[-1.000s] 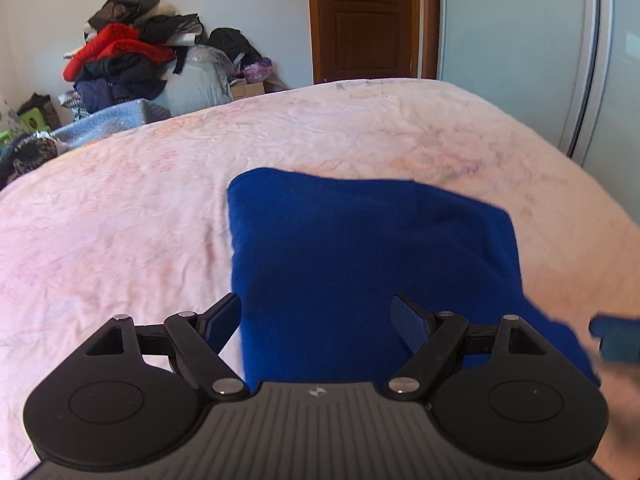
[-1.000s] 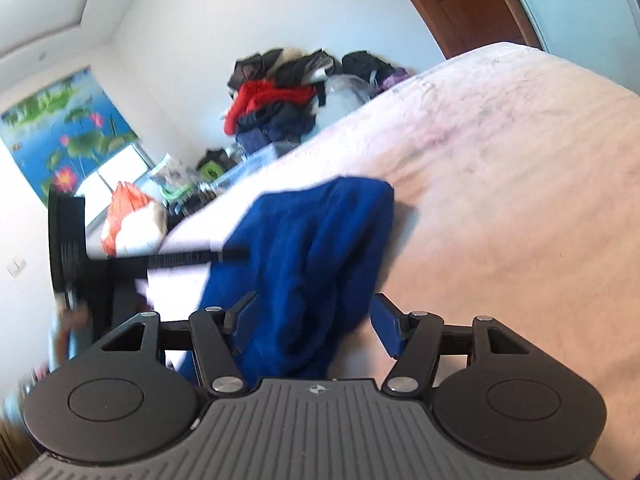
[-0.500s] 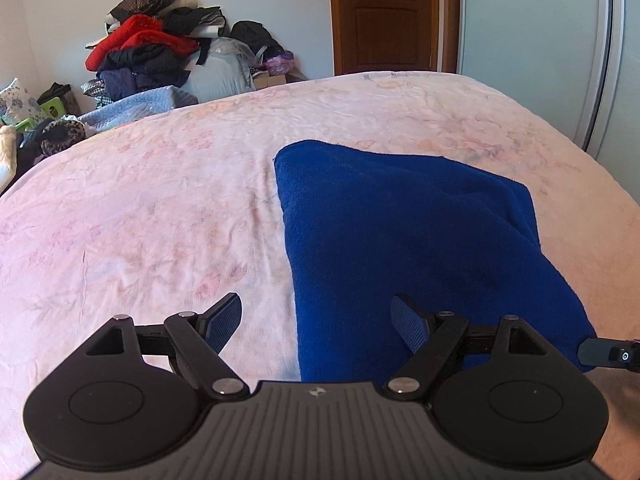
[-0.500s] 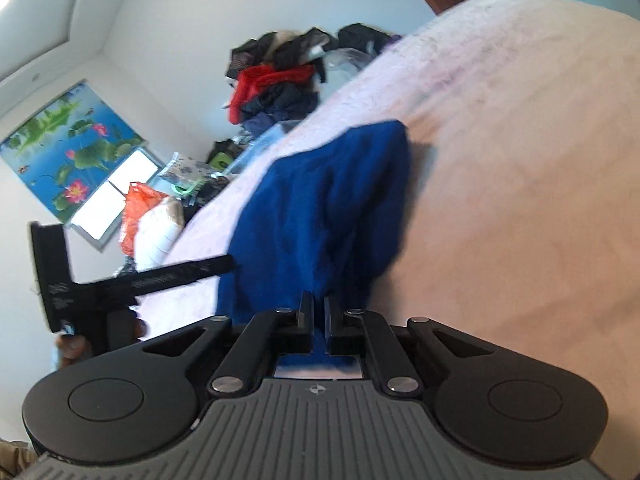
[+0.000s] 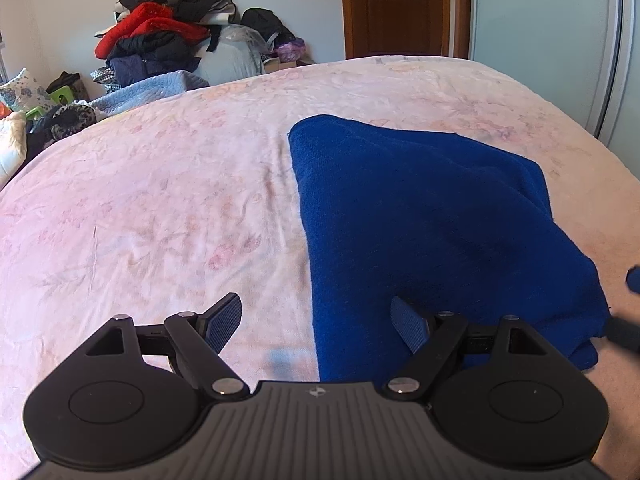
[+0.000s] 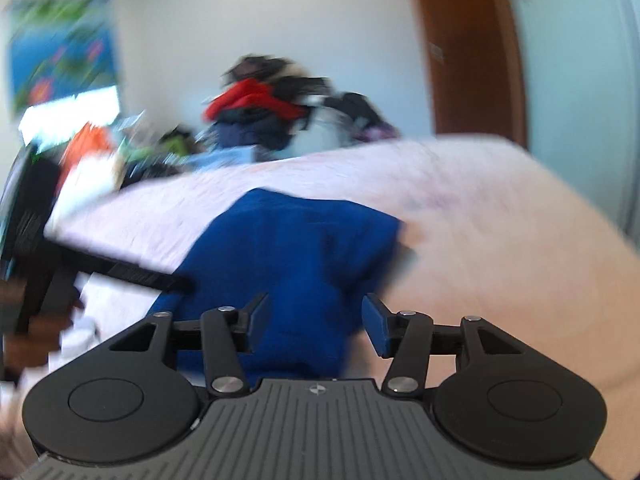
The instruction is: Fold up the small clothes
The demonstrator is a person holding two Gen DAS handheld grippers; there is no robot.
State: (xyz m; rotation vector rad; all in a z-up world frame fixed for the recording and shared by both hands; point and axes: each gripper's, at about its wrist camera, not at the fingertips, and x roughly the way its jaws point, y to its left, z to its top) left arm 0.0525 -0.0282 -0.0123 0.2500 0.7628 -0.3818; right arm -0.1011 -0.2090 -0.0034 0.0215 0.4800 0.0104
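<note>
A folded dark blue fleece garment (image 5: pixel 420 216) lies flat on the pink bedspread (image 5: pixel 140 208). My left gripper (image 5: pixel 316 324) is open and empty over the garment's near left edge. In the blurred right wrist view the same garment (image 6: pixel 304 248) lies just ahead. My right gripper (image 6: pixel 314 322) is open with the cloth's near end between its fingers, not pinched. The left gripper's body (image 6: pixel 120 272) shows at the left of that view.
A heap of red, black and grey clothes (image 5: pixel 168 44) is piled beyond the far side of the bed. A brown door (image 5: pixel 394 6) and a pale wardrobe panel (image 5: pixel 552 32) stand behind. More clutter (image 5: pixel 36 112) sits at the far left.
My right gripper was shut on the garment's near end half a second ago and has opened, swinging upright. The left gripper drifted left, so the garment sits further right in its view.
</note>
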